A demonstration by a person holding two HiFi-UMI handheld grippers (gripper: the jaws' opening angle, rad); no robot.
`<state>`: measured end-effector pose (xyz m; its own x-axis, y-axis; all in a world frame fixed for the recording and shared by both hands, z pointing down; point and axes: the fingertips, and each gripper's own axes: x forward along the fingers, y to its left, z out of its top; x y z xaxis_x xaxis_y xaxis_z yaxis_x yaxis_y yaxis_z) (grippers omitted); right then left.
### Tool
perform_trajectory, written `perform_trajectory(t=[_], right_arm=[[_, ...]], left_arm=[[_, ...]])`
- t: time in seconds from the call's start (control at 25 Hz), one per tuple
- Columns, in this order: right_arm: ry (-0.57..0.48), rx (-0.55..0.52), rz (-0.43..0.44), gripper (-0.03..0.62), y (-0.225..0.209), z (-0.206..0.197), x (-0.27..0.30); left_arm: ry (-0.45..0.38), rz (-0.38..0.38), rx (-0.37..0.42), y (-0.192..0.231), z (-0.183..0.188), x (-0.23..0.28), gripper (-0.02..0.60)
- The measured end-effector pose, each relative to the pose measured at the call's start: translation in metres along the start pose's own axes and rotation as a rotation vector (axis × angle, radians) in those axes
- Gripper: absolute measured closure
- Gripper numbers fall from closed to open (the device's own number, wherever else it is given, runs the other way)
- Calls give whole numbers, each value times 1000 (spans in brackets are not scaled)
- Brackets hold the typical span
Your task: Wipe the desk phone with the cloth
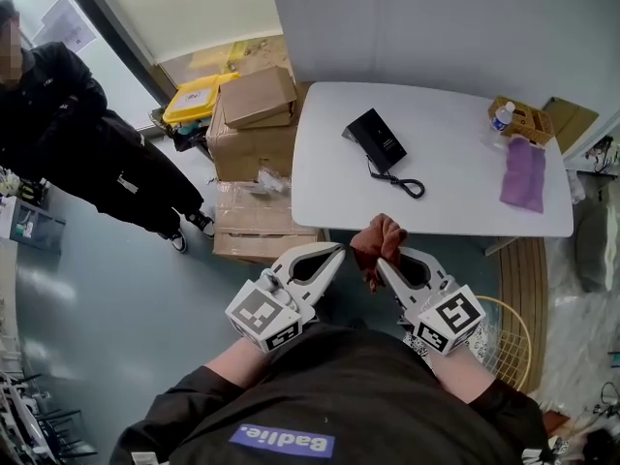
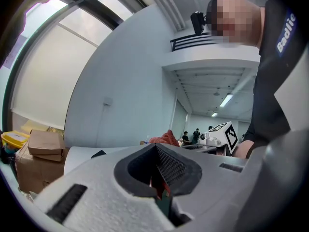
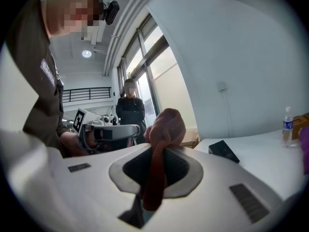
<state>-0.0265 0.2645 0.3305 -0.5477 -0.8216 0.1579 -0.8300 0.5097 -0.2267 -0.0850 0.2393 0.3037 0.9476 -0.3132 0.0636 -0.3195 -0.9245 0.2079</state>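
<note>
Black top point(image 1: 329, 386), blue patch point(image 1: 287, 441).
Left gripper point(image 1: 339, 249), right gripper point(image 1: 380, 263): white, black-white marker cubes point(image 1: 263, 315) behind fingers point(image 1: 391, 279).

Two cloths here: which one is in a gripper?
The rust-red cloth, pinched in the right gripper; the purple cloth lies flat on the white table near the bottle.

**White table with rounded corners, and the items carried on it**
The table point(image 1: 455, 206) is set against the far wall. A black desk phone point(image 1: 378, 139) is placed at the far left of the top, and its coiled cord point(image 1: 405, 182) is trailed toward the near edge. A purple cloth point(image 1: 524, 174) is laid flat at the right end. A water bottle point(image 1: 501, 116) is stood upright at the far right corner, just beside a brown cardboard tray point(image 1: 530, 122).
</note>
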Motion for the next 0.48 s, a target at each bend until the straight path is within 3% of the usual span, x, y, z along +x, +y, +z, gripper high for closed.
perform_trajectory(t=[0.48], right_arm=[[64, 4, -118, 546, -57, 29, 99]], left_arm=[[0, -132, -5, 109, 18, 41, 568]])
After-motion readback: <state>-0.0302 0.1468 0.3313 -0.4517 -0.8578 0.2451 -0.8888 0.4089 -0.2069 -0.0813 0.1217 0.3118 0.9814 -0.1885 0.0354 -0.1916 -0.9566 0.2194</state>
